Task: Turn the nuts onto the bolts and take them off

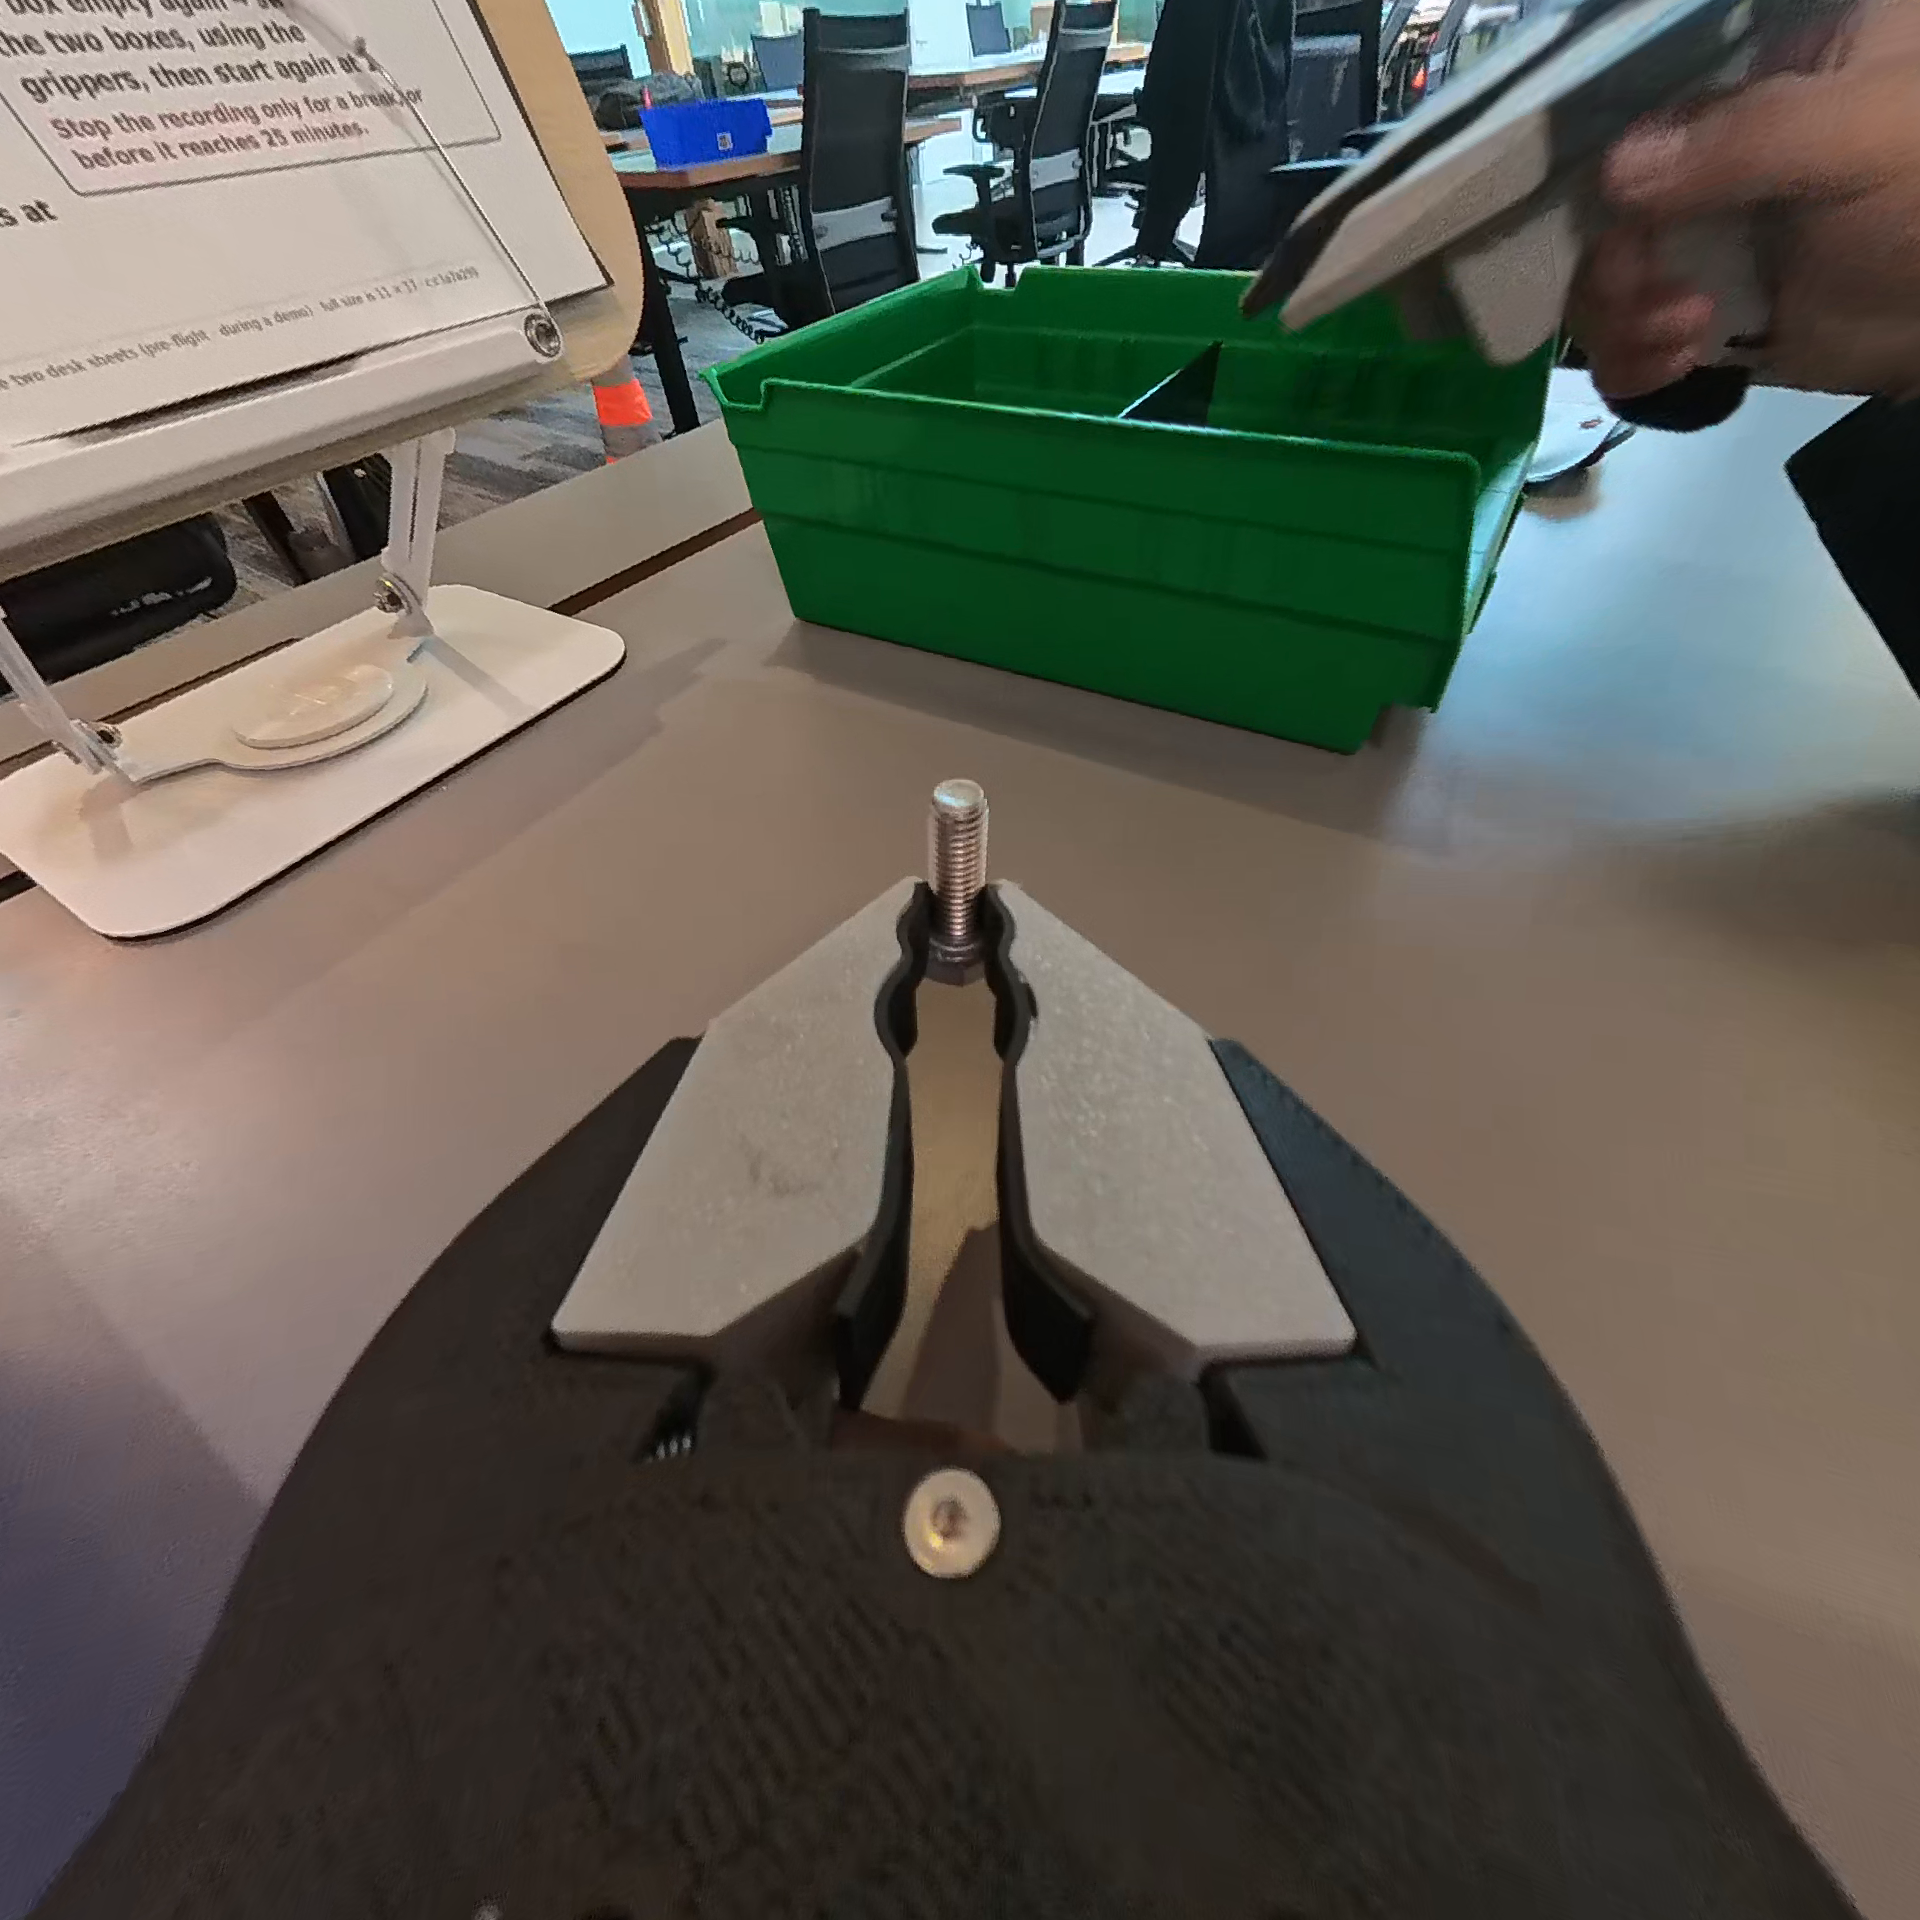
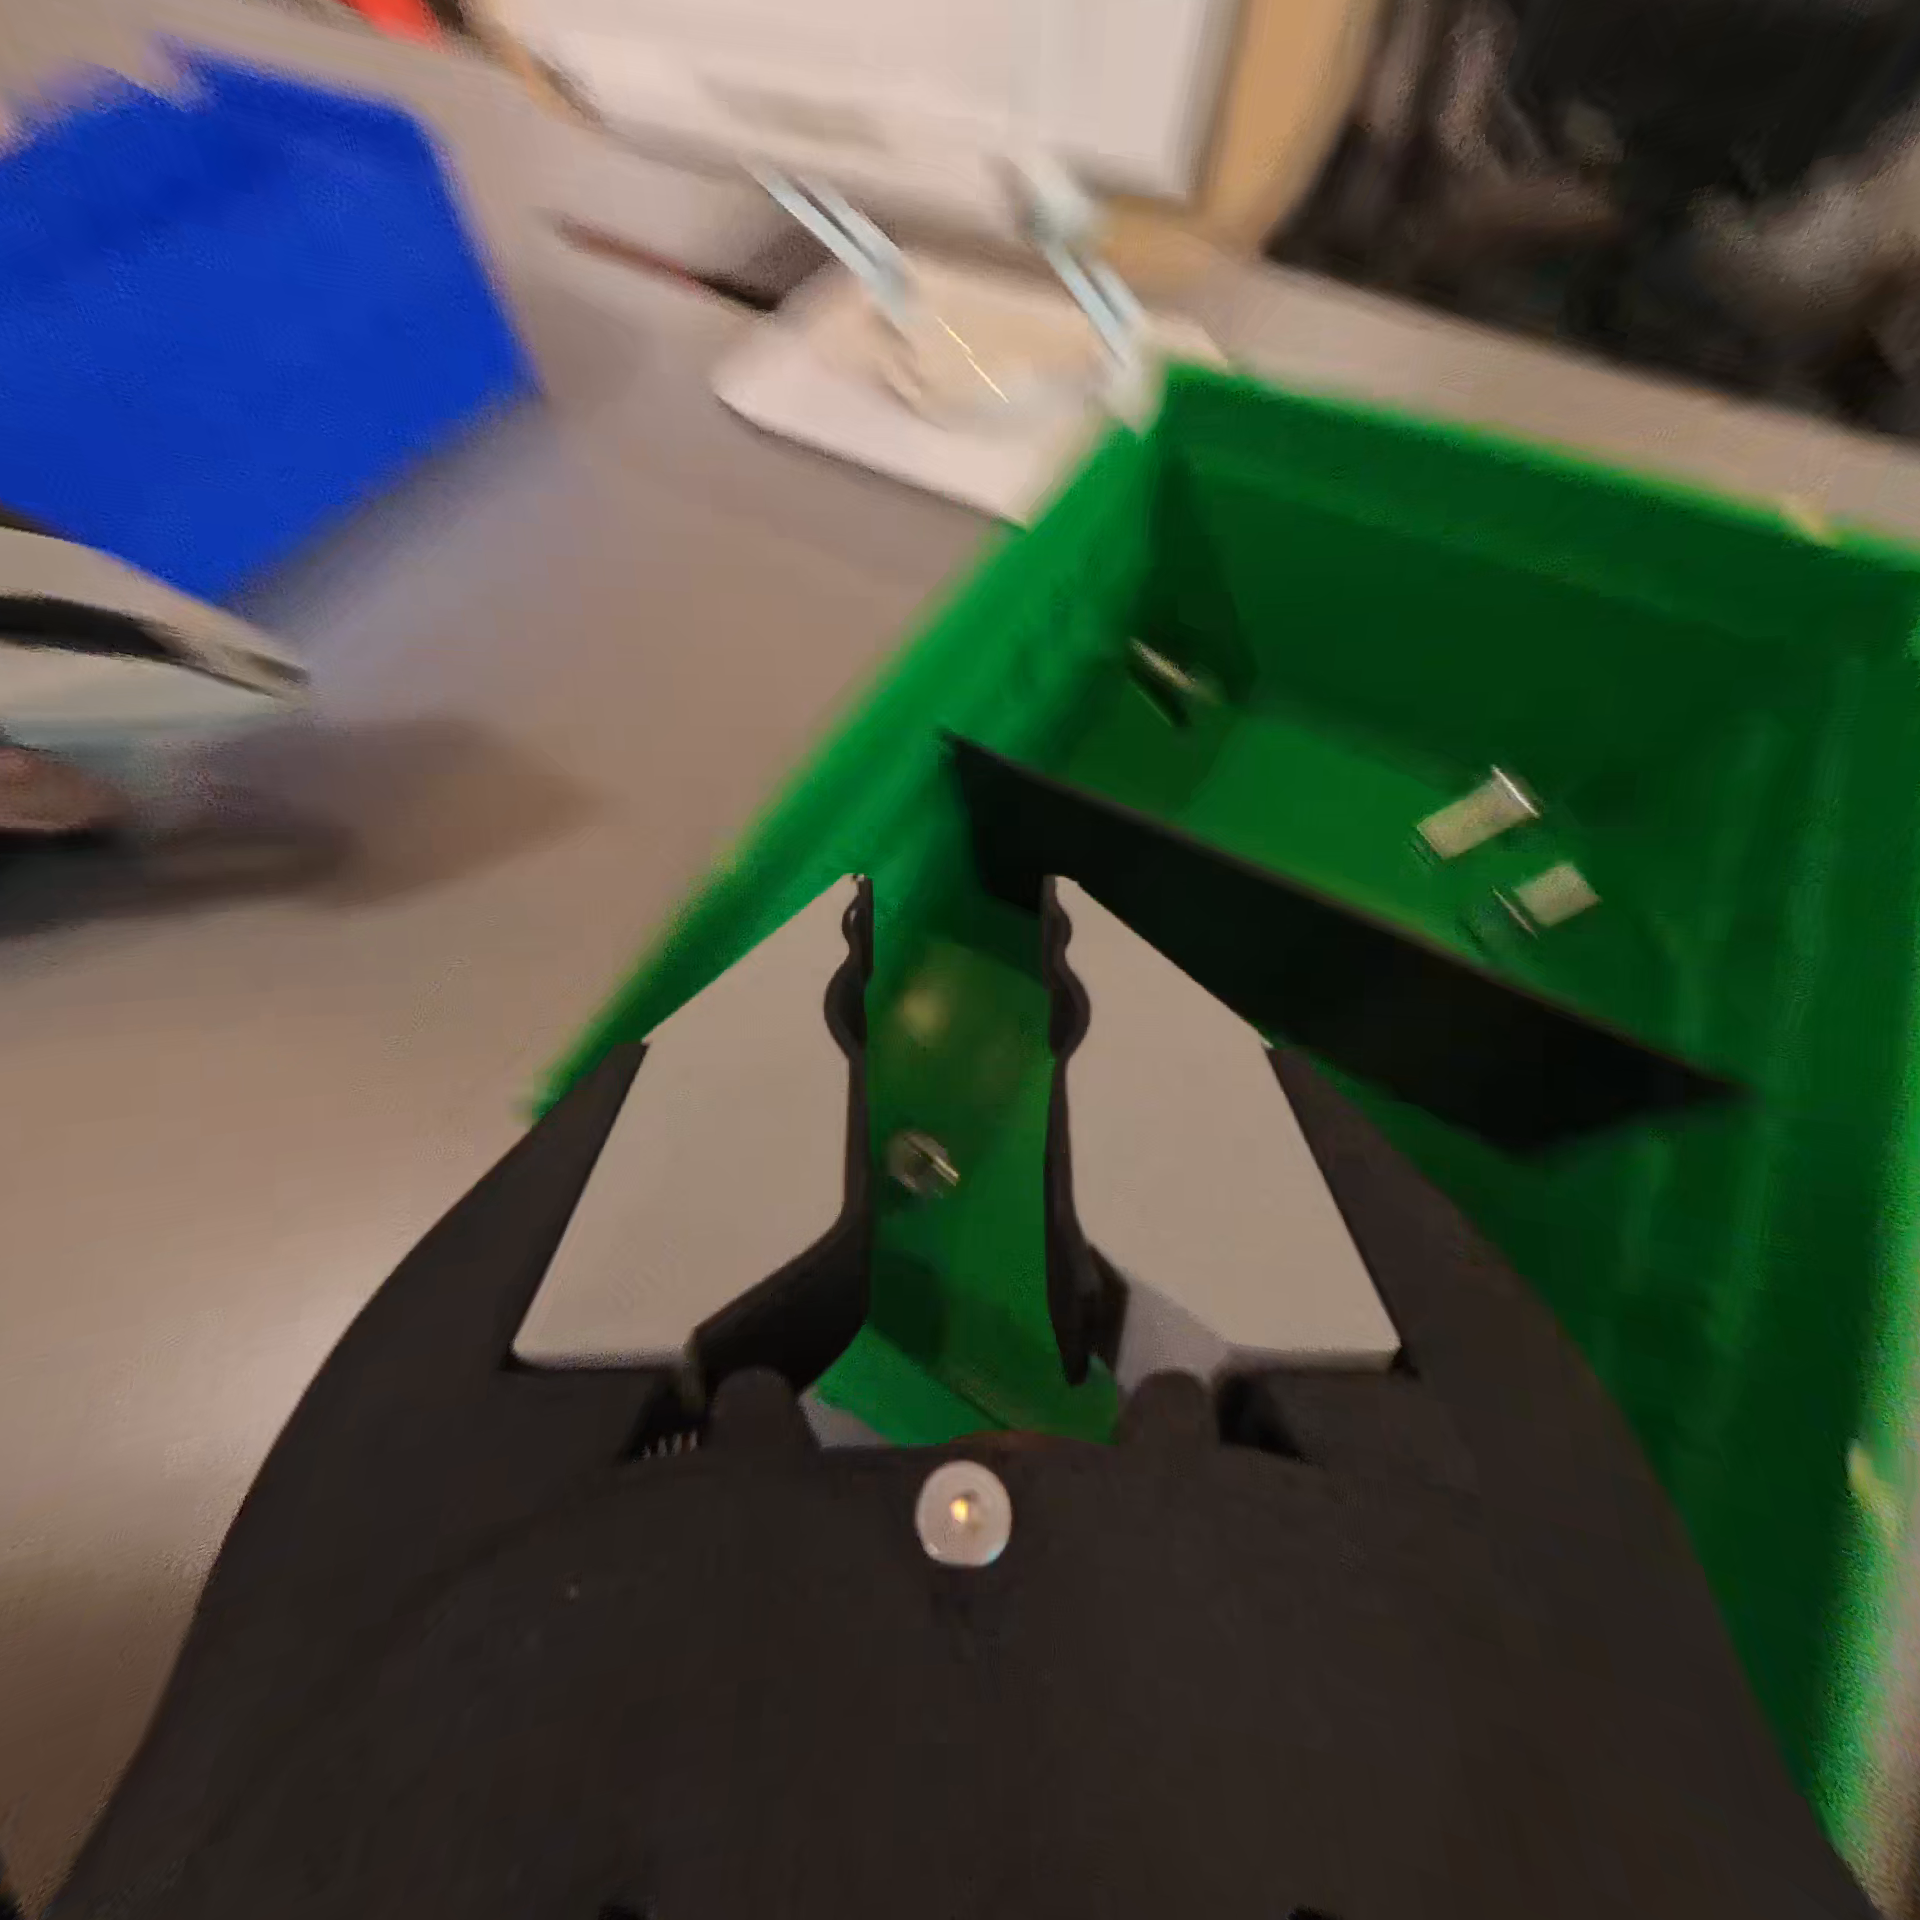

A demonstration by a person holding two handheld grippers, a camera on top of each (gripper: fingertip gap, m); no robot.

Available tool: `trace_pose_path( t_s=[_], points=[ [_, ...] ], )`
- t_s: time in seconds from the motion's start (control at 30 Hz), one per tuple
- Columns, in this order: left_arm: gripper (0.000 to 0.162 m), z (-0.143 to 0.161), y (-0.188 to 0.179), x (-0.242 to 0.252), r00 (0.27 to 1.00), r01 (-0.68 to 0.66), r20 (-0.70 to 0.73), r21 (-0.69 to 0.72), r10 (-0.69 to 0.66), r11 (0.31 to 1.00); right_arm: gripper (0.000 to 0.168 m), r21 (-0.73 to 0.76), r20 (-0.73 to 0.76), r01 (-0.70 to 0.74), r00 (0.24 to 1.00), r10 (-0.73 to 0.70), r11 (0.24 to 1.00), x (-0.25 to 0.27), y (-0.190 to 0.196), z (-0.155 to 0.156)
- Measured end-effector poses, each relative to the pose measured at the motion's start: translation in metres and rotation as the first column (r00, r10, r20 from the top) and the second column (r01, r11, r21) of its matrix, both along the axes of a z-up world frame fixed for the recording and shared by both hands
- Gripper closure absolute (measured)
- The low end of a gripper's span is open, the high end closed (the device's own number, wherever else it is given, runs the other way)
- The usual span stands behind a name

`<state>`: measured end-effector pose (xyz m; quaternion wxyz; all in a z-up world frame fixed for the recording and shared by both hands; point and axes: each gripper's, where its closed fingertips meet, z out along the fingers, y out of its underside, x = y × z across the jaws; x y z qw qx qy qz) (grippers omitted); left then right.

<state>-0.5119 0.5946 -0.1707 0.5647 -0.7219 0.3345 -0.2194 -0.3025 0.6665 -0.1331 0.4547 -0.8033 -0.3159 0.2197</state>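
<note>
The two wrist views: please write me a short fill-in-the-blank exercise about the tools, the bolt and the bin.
1. The left tool is shut on a ____.
2. The right tool hangs open above the ____ bin.
3. A ____ divider splits the bin into two compartments.
4. A small nut lies in the bin's ____ compartment in the right wrist view.

Missing words: bolt; green; black; nearer

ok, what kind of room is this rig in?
Looks like an open-plan office or lab: rows of desks with black office chairs behind the grey table, which holds a green parts bin and an instruction sheet on a stand.
</note>
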Motion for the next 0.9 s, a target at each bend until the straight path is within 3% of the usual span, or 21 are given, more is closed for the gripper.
trace_pose_path(
  t_s=[0.1,0.3,0.57,0.63,0.9],
  points=[
    [0.155,0.004,-0.002,0.003,1.0,0.011,0.005,0.025,-0.011,1.0,0.144,0.085,-0.105,-0.27,0.955,0.278,0.959,-0.06,-0.042,0.03],
    [0.155,0.004,-0.01,0.014,0.999,0.05,-0.02,0.056,-0.049,0.997,0.144,0.054,-0.063,-0.468,0.88,0.47,0.882,-0.156,-0.091,0.014],
    [0.155,-0.001,-0.016,0.023,0.996,0.072,-0.062,0.069,-0.068,0.995,0.141,0.026,-0.024,-0.436,0.899,0.437,0.899,-0.208,-0.094,-0.019],
    [0.155,-0.001,-0.018,0.024,0.995,0.081,-0.066,0.07,-0.076,0.994,0.161,0.028,-0.048,-0.442,0.895,0.443,0.897,-0.212,-0.094,-0.02],
    [0.149,0.022,-0.017,0.02,0.999,0.037,0.029,0.154,-0.042,0.987,0.162,0.098,-0.087,-0.383,0.916,0.391,0.919,-0.201,-0.083,-0.003]
  ],
)
